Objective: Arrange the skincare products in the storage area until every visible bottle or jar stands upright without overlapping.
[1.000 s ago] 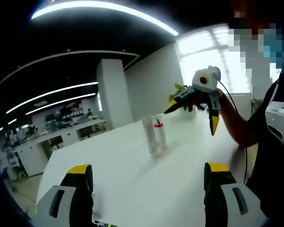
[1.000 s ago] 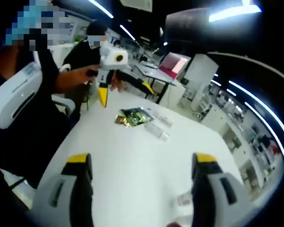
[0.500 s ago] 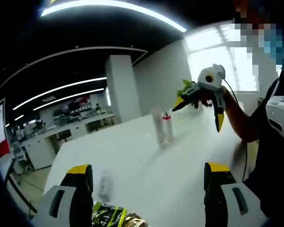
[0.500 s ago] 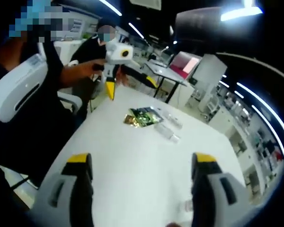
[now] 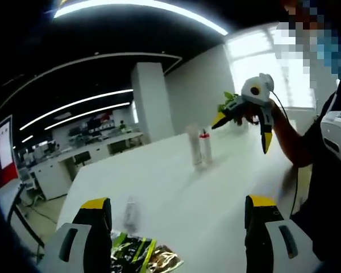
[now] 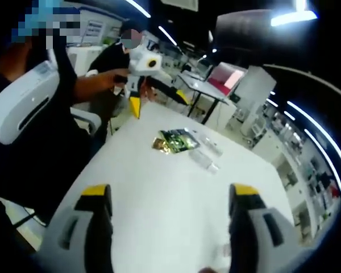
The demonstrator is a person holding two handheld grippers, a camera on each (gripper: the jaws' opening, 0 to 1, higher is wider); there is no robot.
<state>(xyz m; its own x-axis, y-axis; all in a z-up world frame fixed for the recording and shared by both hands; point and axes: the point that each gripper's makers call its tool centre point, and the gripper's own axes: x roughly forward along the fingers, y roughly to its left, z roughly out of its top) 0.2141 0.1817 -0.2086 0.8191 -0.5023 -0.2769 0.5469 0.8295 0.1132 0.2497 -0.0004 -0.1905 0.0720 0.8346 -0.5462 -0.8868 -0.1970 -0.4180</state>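
left gripper view: the left tongs (image 5: 173,239) stand wide with nothing between the yellow-tipped jaws, above a white counter (image 5: 216,199). two slim bottles (image 5: 200,148) stand upright side by side near the middle of the counter, one clear-capped and one with a red cap. a small clear bottle (image 5: 129,213) stands upright just beyond the left jaw, and a green-and-gold sachet (image 5: 142,259) lies flat at the counter's near edge between the jaws. the right tongs (image 5: 243,126) hang in the air at the upper right, jaws spread wide and holding nothing, gripped by a person's hand (image 5: 256,115).

right gripper view: the right tongs (image 6: 167,233) are likewise wide and hold nothing over the same counter (image 6: 153,193). here the sachet (image 6: 173,140) lies toward the far side, with two clear bottles (image 6: 207,156) lying on their sides just beside it. the left tongs (image 6: 153,98) are held above the counter's far end, jaws apart. a second person (image 6: 111,62) in dark clothes stands behind them.

any print on the sachet and bottles is too blurred to read.
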